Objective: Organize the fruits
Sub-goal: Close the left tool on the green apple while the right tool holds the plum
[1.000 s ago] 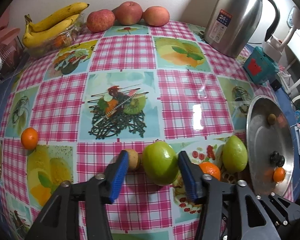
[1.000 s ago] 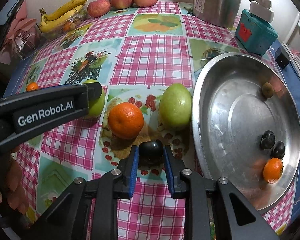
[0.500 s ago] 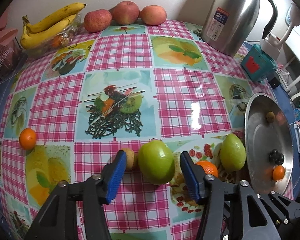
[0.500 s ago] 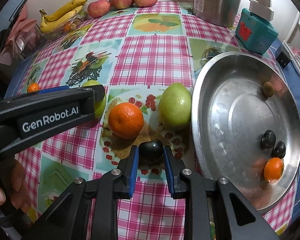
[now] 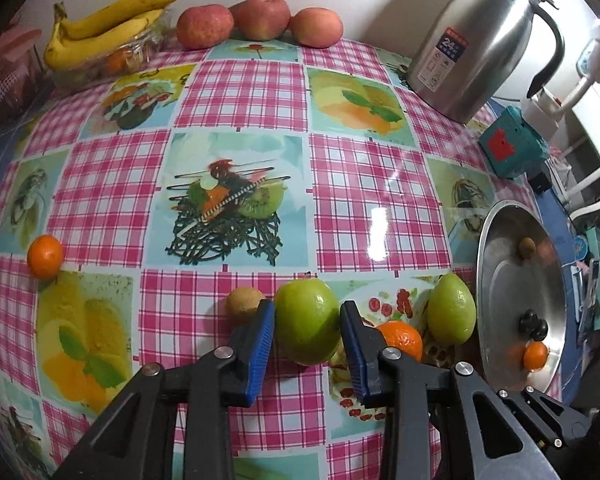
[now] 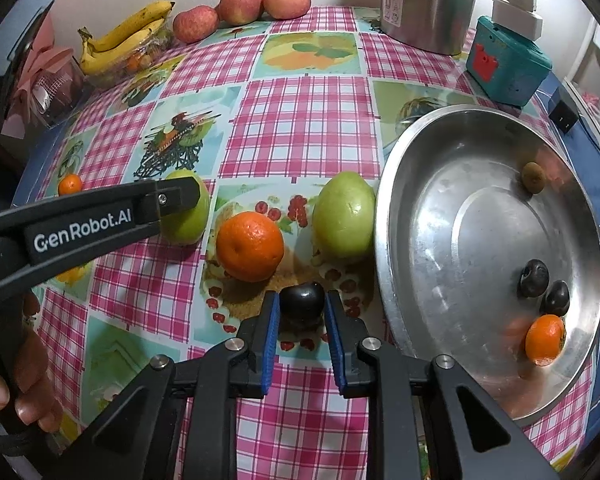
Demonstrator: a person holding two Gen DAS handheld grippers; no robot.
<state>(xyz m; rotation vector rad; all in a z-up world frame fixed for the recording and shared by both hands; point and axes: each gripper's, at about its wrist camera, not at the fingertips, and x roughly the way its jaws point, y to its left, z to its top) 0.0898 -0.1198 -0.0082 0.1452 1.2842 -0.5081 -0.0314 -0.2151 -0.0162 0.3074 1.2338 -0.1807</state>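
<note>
The left gripper (image 5: 307,330) has just been closing on the green apple (image 5: 307,322), blue pads touching both flanks; the right gripper (image 6: 300,314) is clamped on a dark plum (image 6: 302,300). Both should lift straight up before swinging right to the bowl (image 6: 384,240). A small brown fruit (image 5: 242,304) touches the left gripper's outer finger, and an orange (image 6: 250,246) sits just ahead of the plum.

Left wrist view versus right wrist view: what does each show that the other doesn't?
Only the left wrist view shows the small tan fruit beside the left gripper. Only the right wrist view shows the dark plum clamped in the right gripper and a hand. Both show the round green apple, whose sides the left gripper's closing pads now touch, and the metal basin.
</note>
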